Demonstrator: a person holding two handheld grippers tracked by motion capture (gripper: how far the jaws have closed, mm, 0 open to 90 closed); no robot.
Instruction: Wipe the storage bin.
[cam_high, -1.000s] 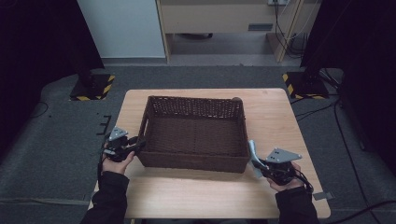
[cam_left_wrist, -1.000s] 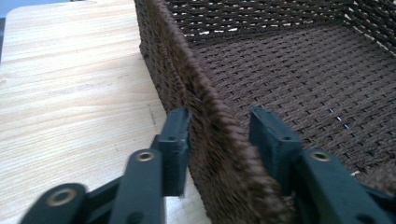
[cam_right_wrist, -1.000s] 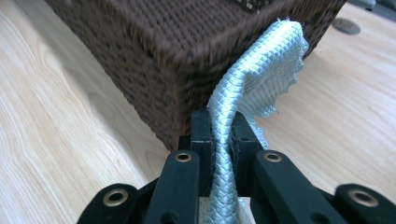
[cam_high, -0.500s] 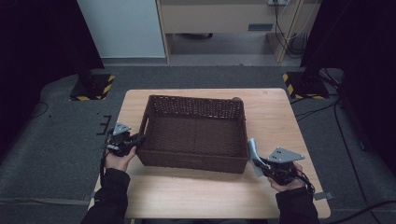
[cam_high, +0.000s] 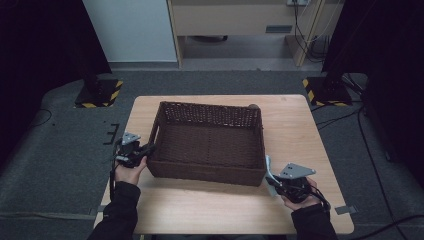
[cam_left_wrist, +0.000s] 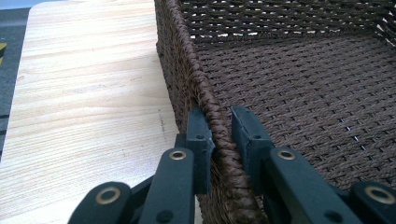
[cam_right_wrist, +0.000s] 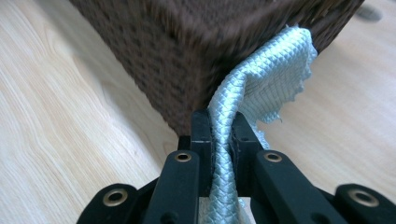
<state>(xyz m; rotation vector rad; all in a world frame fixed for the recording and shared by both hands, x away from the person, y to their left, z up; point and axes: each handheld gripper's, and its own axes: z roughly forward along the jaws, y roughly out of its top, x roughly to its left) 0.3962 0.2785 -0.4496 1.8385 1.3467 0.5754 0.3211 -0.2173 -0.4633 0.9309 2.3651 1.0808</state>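
A dark brown woven basket (cam_high: 207, 172) stands on the wooden table (cam_high: 200, 212). My left gripper (cam_high: 147, 149) is at the basket's left side. In the left gripper view its jaws (cam_left_wrist: 223, 135) are shut on the braided rim (cam_left_wrist: 196, 70), one jaw outside the wall and one inside. My right gripper (cam_high: 272, 180) is at the basket's front right corner. It is shut on a pale blue textured cloth (cam_right_wrist: 266, 70), which stands up from the jaws (cam_right_wrist: 222, 126) and leans against the basket's corner (cam_right_wrist: 187, 46). From above, the cloth (cam_high: 269, 167) is a thin light strip.
A small round brown object (cam_high: 253, 106) lies on the table behind the basket's far right corner. Bare table runs along the front edge and the right side. Grey floor surrounds the table, with black stands on yellow-striped bases (cam_high: 97, 95) at left and right.
My left gripper has shifted slightly away from me along with the basket's left side. The right gripper and its cloth have hardly moved.
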